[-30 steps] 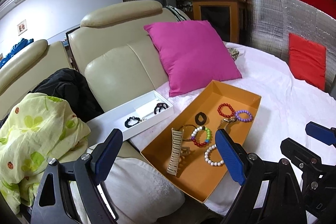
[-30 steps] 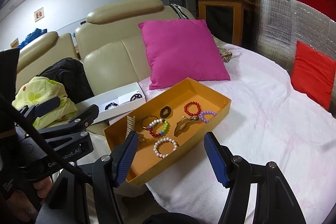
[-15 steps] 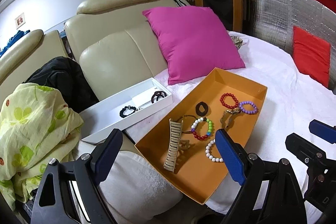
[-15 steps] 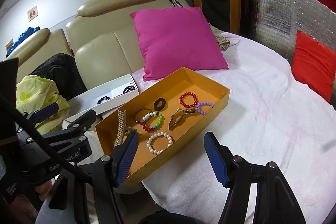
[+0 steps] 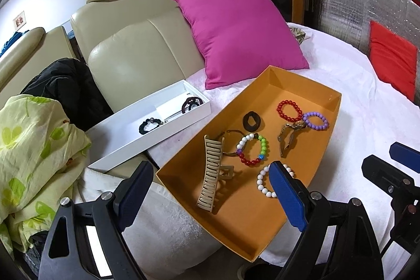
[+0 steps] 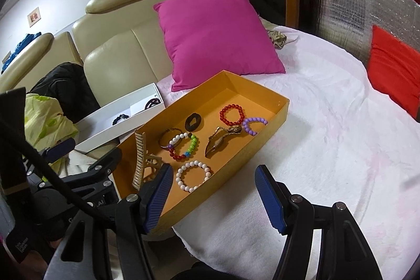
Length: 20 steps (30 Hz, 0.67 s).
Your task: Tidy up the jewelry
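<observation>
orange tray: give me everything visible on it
The orange tray is a shallow, open rectangular box, cardboard by the look, lying flat on the white blanket near the sofa's front edge. Inside lie bead bracelets, a beige hair claw, a dark ring and a bronze clip. A white box sits beside it. Neither tongs touch it.

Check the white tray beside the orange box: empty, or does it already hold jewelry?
Not empty. The white tray holds a black beaded bracelet and a dark round piece, in separate compartments.
</observation>
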Available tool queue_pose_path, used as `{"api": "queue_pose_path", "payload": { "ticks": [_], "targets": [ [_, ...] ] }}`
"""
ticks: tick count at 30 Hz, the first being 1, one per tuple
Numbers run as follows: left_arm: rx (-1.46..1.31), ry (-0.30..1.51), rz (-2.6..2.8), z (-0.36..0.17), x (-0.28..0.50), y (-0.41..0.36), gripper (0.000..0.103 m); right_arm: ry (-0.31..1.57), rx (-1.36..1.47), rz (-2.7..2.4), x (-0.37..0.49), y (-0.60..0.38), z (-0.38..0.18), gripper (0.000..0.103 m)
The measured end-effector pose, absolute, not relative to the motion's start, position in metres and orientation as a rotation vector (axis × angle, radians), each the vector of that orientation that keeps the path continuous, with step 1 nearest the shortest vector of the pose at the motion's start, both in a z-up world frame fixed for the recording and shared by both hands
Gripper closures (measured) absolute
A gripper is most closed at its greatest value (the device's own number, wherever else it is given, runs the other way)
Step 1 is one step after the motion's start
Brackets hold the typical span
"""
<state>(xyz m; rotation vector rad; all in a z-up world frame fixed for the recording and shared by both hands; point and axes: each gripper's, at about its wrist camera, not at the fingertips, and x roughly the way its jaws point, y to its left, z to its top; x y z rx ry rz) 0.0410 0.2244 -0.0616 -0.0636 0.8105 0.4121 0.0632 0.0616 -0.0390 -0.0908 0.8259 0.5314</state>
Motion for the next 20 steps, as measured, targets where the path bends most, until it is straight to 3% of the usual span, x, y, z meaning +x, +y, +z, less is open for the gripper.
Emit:
{"api": "queue_pose_path", "payload": {
  "ticks": [20],
  "targets": [
    [-0.041, 0.762, 0.409, -0.0555, 0.0401, 0.2204, 0.013, 0.825, -0.079, 0.525, 0.0725, 0.0638, -0.0422, 0.035]
  ]
}}
